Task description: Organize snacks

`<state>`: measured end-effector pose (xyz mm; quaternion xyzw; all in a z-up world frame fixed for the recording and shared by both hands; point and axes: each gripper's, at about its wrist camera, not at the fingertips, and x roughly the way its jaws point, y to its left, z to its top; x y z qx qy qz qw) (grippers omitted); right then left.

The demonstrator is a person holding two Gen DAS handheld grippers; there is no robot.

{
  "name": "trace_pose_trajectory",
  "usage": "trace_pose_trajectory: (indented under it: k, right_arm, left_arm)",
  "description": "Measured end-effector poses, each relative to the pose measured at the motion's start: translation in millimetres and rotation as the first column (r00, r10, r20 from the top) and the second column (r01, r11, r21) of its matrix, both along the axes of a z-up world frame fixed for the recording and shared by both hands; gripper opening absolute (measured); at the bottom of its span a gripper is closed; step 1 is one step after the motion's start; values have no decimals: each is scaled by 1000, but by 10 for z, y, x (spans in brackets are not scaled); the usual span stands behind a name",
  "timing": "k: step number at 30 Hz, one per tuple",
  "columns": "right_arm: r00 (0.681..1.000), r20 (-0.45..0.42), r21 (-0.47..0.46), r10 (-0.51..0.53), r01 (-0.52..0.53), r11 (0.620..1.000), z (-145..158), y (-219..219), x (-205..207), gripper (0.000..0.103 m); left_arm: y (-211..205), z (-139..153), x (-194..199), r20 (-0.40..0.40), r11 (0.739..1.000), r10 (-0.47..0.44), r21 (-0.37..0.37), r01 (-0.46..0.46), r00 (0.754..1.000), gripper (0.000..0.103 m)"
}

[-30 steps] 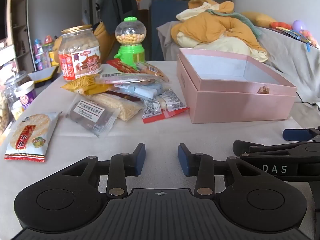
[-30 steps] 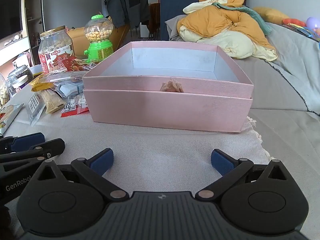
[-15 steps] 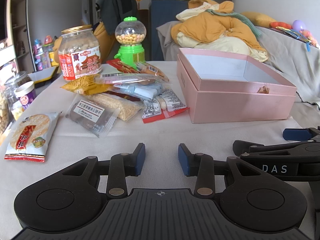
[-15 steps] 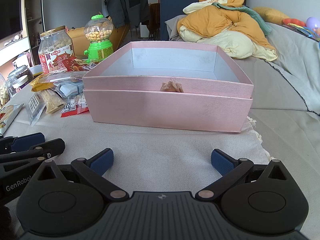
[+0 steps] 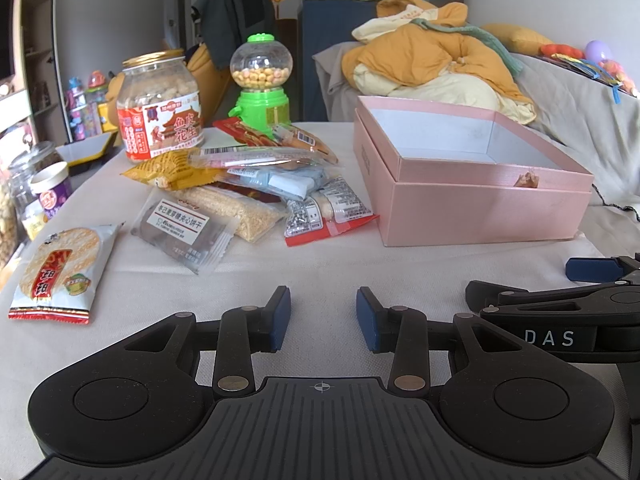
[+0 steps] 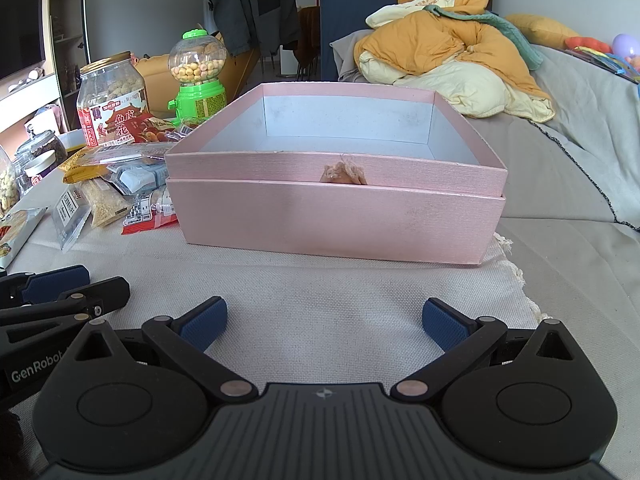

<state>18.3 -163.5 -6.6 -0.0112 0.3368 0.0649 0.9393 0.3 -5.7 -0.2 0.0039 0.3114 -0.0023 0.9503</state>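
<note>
So we've got the white cloth-covered table (image 5: pixel 328 264) filling most of both views; on it sits the big open pink cardboard box (image 6: pixel 336 216), nested in its own lid or a second tray, nothing in it that we can make out, with a little tan tassel (image 6: pixel 343 173) on the front rim; behind it there's a heap of orange and cream bedding (image 5: pixel 432 64) on a grey sofa.

Left of the box, the snacks: a clear plastic peanut jar with a gold lid and red label (image 5: pixel 159 118) standing upright at the far left; just beside it a green gumball-style dispenser with a clear globe of yellow balls (image 5: pixel 261 84); in front of those two a loose pile of snack packets (image 5: pixel 256 184), overlapping each other, with a red-edged one touching or nearly touching the box wall; a clear packet with a white label and a brown biscuit (image 5: pixel 182 228) at the pile's near edge; and a rice cracker packet with red print (image 5: pixel 60 268) lying flat on its own, well apart to the left.

Our left tongs (image 5: pixel 323 318) hang over bare cloth with a narrow gap and nothing in them; our right tongs (image 6: pixel 324 322) are spread wide, also holding nothing, pointing at the box front.
</note>
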Motion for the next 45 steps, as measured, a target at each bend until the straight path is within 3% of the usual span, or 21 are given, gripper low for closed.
trace_pose_trajectory:
  k: [45]
  right_arm:
    - [1000,-1,4,4,-4,1000,-19,-23,30,103]
  left_arm:
    - [61,1,-11,0,1000,0,-9,0,1000,42]
